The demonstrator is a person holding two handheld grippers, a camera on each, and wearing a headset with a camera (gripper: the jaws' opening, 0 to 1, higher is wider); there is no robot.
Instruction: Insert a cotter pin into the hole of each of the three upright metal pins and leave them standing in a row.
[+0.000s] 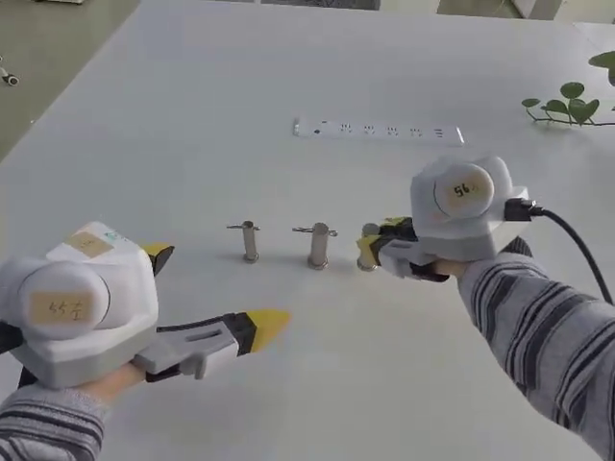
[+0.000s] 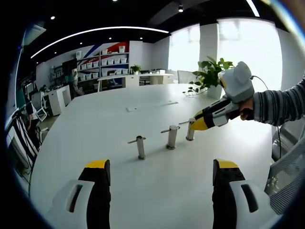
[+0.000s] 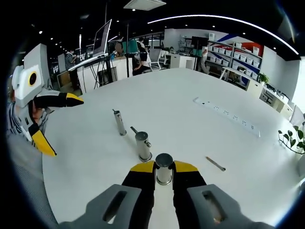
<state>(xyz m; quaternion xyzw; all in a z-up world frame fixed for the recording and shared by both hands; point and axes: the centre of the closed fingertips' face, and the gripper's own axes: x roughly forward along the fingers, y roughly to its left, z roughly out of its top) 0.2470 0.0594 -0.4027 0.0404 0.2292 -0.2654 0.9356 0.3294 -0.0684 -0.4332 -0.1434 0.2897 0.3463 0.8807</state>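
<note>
Three upright metal pins stand in a row on the white table. The left pin (image 1: 250, 240) and the middle pin (image 1: 319, 246) each carry a cotter pin through the top. My right gripper (image 1: 373, 250) is shut on the right pin (image 1: 368, 238), whose round top (image 3: 164, 162) sits between its yellow-tipped jaws. A loose cotter pin (image 3: 215, 163) lies flat on the table beside that gripper. My left gripper (image 1: 211, 290) hovers open in front of the row, nothing between its fingers (image 2: 97, 167), with the left pin (image 2: 140, 147) straight ahead.
A white power strip (image 1: 380, 130) lies across the table behind the pins. A green plant (image 1: 572, 104) reaches in at the far right edge. A black cable (image 1: 577, 250) trails from the right gripper. Shelves and desks stand beyond the table.
</note>
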